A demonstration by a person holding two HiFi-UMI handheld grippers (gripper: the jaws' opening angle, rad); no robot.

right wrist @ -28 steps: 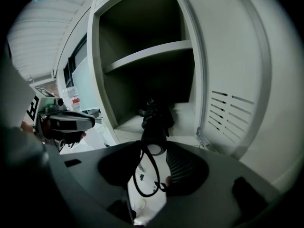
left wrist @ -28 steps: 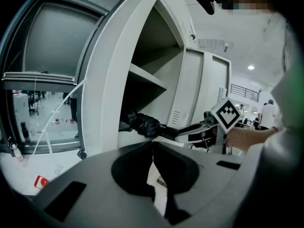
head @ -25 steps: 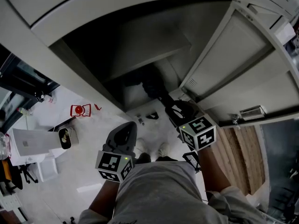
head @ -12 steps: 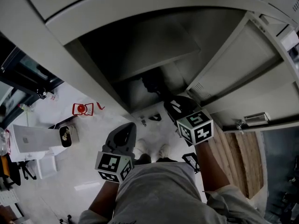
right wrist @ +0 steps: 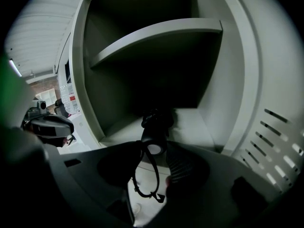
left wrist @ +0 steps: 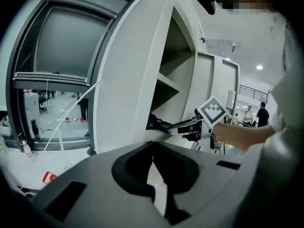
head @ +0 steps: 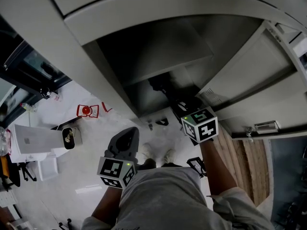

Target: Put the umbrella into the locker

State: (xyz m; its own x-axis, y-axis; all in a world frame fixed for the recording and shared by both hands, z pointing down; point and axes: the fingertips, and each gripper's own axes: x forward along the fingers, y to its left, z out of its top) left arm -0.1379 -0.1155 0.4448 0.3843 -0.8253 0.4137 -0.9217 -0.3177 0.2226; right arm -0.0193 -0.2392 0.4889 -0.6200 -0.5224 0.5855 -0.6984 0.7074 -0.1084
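The locker (right wrist: pixel 95 80) compartment gapes open beneath the shelf (right wrist: pixel 156 34); the umbrella (right wrist: pixel 154 125) reaches into its middle, and the door (right wrist: pixel 280 127) stands wide at right.

Matt, smooth painted-metal locker (head: pixel 158 8), cloth umbrella (right wrist: pixel 155 122); wood-plank floor (head: pixel 240 162)

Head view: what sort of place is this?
Probably a locker area in an office or lab building: a tall grey metal locker with a vented open door, a glazed partition beside it, and a bright hall with people beyond.
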